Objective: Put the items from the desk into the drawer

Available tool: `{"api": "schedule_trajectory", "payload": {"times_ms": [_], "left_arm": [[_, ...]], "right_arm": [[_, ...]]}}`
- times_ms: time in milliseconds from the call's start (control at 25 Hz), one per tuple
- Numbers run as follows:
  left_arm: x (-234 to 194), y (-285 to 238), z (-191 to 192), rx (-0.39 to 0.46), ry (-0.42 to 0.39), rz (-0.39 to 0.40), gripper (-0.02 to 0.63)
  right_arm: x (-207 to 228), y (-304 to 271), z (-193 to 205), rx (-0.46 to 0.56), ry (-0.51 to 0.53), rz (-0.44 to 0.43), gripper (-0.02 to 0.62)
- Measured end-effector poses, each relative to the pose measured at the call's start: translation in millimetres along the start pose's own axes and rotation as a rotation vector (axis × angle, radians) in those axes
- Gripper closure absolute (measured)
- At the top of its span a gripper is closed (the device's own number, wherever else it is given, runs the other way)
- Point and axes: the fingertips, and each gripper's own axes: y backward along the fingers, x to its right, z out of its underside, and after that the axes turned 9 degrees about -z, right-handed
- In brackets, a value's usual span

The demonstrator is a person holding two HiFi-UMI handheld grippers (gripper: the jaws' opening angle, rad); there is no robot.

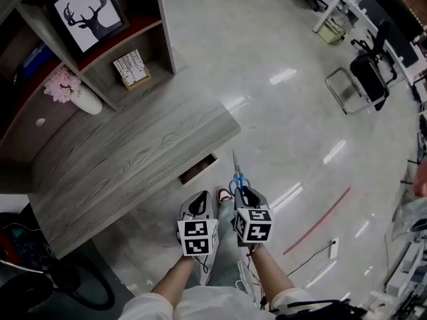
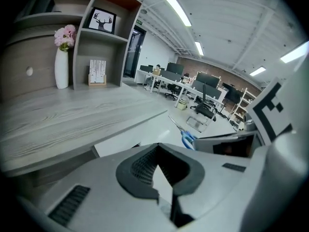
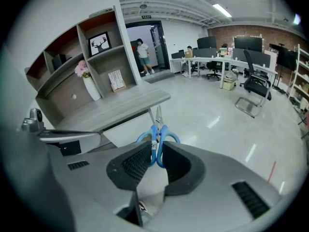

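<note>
**Scissors in the clamp, drawer only open a crack**

The blue-handled scissors (image 3: pixel 157 132) sit just below the middle of the head view. The right gripper (image 3: pixel 155 158) has its jaws pinched on the handles, so the blades poke forward and away from the person, which is probably the safest way to carry them.

The left gripper (image 2: pixel 161 170) is right alongside with its jaws pressed together on nothing, so it looks free to pull.

Just up and left of the blade tips is the drawer (image 1: pixel 198 169), under the desk (image 1: pixel 133 152) front edge and showing only a narrow dark slot. That's likely too tight to drop the scissors in without opening it more.

There's loads of bare floor (image 1: pixel 280 112) to the right. The desk edge overhanging the slot is the thing to watch.
</note>
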Motion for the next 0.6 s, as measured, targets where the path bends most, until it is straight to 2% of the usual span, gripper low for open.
{"api": "schedule_trajectory", "payload": {"times_ms": [240,440,600], "left_arm": [[-22,-10,37,-0.026,0.046,-0.051,0.607],[-43,-11,47,-0.007,0.076,-0.093,0.607],[-53,-18,65,-0.011,0.07,-0.101,0.607]], "right_arm": [[-4,-29,37,-0.089,0.035,-0.036,0.528],[-16,-53,49,-0.131,0.098,-0.076,0.528],[-21,-76,61,-0.166,0.125,-0.094,0.528]]}}
